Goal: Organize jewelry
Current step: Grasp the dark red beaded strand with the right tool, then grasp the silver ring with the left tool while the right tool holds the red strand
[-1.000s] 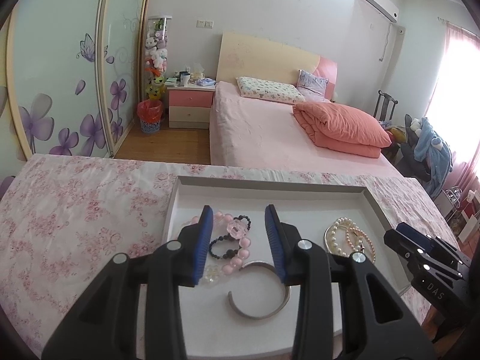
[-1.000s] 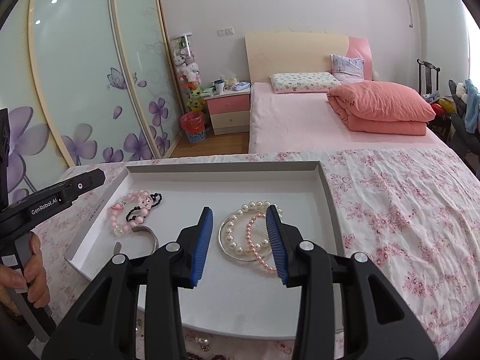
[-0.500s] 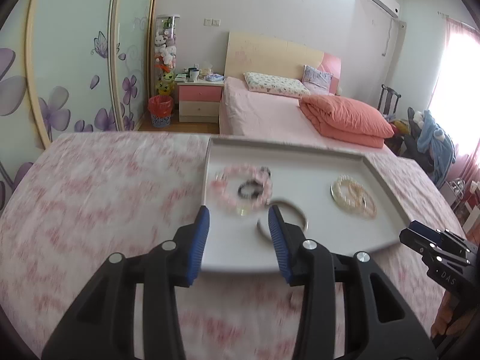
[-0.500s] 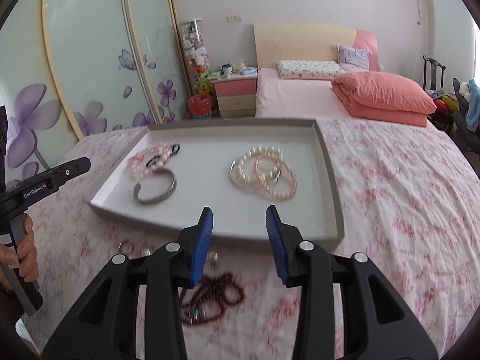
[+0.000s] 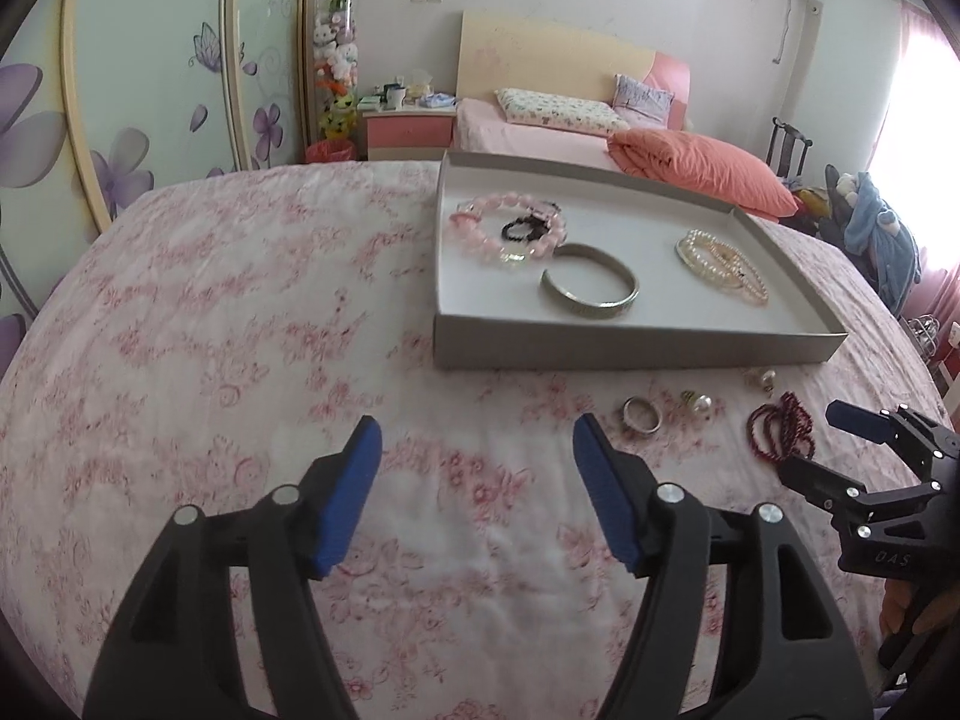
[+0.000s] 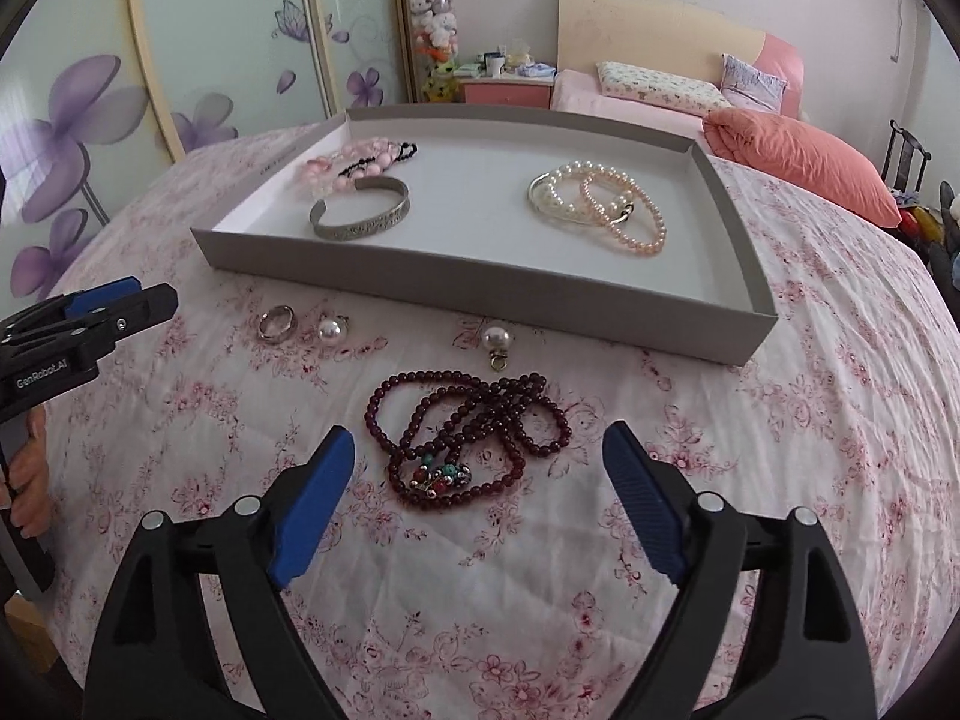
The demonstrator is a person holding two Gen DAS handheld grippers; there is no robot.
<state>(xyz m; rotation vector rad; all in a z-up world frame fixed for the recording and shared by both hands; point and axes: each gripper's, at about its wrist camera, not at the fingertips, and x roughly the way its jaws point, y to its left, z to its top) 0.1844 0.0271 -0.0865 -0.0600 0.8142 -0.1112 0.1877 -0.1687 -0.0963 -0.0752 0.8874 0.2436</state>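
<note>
Just beyond the right gripper (image 6: 474, 480), jaws opening on nothing: dark bead necklace (image 6: 468, 438), stretched left to right; left gripper (image 5: 474, 492) opening too, farther off.

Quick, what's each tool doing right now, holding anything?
Left tool: jaws opening, nothing between them, only bedspread below.
Right tool: jaws opening, empty, above the dark red bead necklace.

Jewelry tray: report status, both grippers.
Both grippers opening, nothing between the jaws. Right gripper over the dark red bead necklace, not touching. Ring and two pearl pieces outside the tray. Nothing in the way.
</note>
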